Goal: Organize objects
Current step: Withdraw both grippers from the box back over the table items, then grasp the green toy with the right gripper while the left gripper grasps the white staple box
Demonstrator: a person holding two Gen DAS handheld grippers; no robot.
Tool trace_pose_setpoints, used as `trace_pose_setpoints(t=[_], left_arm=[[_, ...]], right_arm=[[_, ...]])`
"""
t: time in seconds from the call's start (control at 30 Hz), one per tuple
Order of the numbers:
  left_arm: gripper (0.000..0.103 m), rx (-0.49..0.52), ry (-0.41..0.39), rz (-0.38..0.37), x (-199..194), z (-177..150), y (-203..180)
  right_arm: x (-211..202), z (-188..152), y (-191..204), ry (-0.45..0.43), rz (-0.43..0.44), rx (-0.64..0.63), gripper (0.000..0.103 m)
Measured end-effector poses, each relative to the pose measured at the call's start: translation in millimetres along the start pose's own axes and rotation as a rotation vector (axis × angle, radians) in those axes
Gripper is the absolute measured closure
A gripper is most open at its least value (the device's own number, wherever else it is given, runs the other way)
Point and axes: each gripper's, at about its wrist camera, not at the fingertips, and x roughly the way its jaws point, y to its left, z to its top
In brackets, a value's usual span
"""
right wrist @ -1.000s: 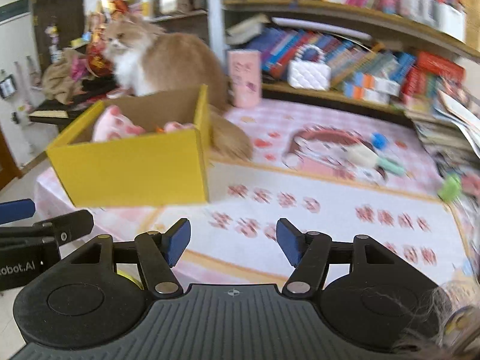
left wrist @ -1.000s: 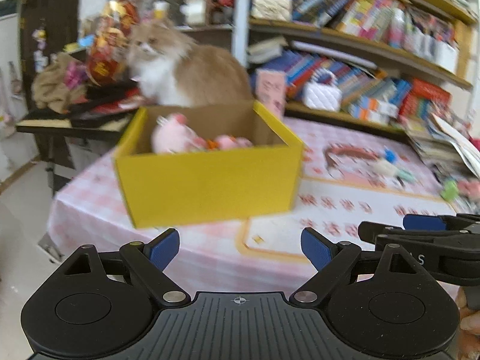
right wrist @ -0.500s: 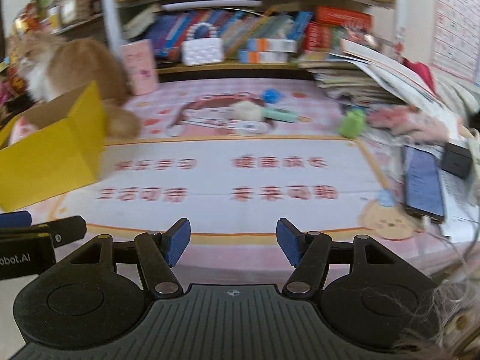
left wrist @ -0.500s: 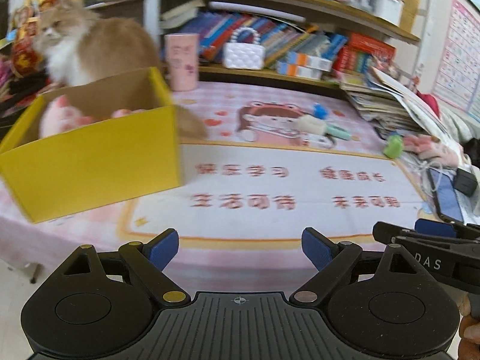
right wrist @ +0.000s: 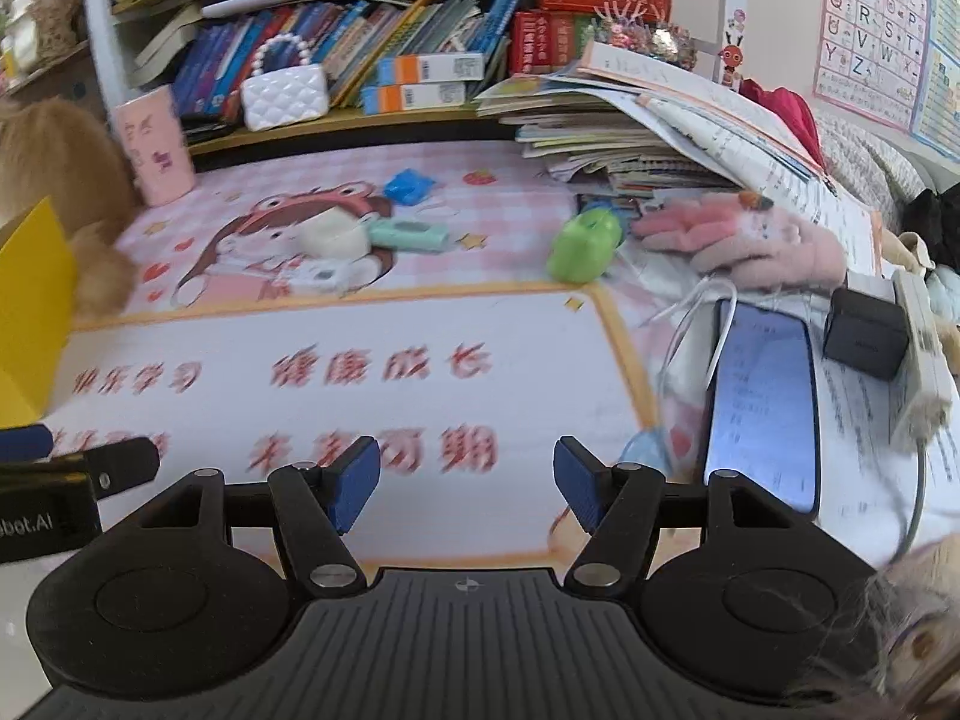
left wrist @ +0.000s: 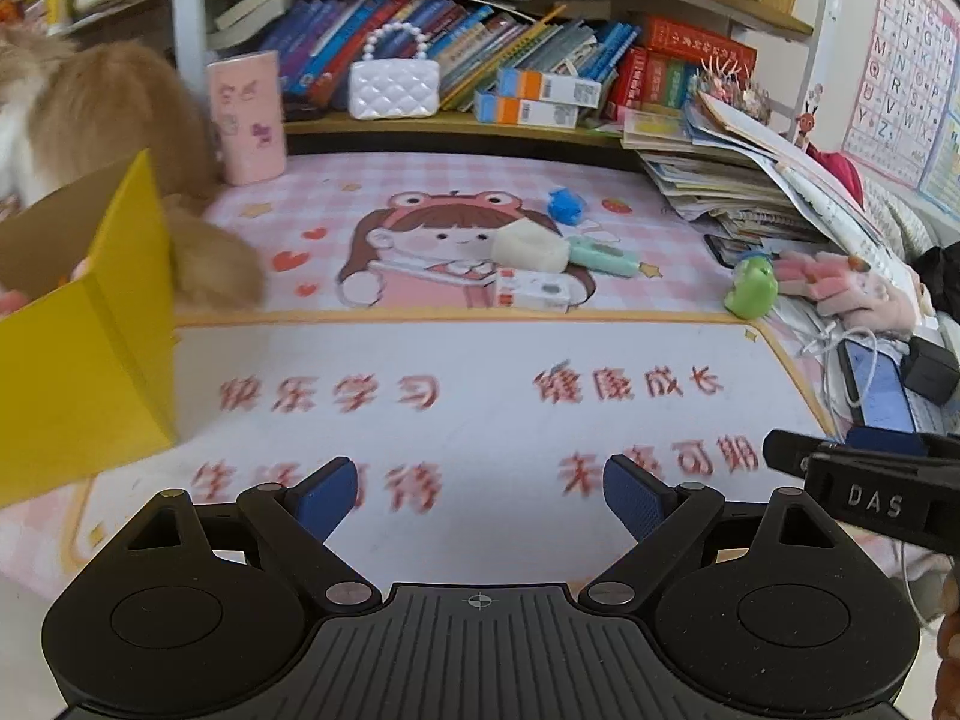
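You hold both tongs released and empty: the left gripper point(left wrist: 477, 495) and the right gripper point(right wrist: 467, 483) hang above the printed pink desk mat point(left wrist: 480, 372). The yellow cardboard box point(left wrist: 84, 354) stands at the mat's left edge, probably as collection place. The loose green frog toy point(right wrist: 583, 246) and mint plastic case point(right wrist: 408, 235) lie far, near the books.

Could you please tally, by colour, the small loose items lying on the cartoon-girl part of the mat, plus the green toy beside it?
Blue: 1, blue crumpled item
Cream: 1, cream block
Mint: 1, mint gadget
White: 1, white box
Green: 1, green frog toy
Total: 5
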Motion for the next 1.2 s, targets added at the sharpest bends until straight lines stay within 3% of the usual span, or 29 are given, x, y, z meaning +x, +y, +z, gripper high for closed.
trace_pose_setpoints(t=[0.4,0.7,1.0,1.13,1.2], left_arm=[[0.012,0.029,-0.025,0.082,77,63,-38],[0.013,0.024,0.007,0.135,131,85,-50],[0.031,0.047,0.054,0.158,162,92,-54],[0.050,0.039,0.064,0.136,168,96,-55],[0.050,0.040,0.068,0.139,169,97,-57]], right_arm=[[71,69,-53,0.001,-0.045,0.089,0.031],[121,111,-88,0.009,-0.075,0.182,0.029],[154,128,-103,0.035,-0.096,0.215,0.030],[165,130,-104,0.047,-0.100,0.218,0.032],[170,129,-104,0.055,-0.089,0.222,0.033]])
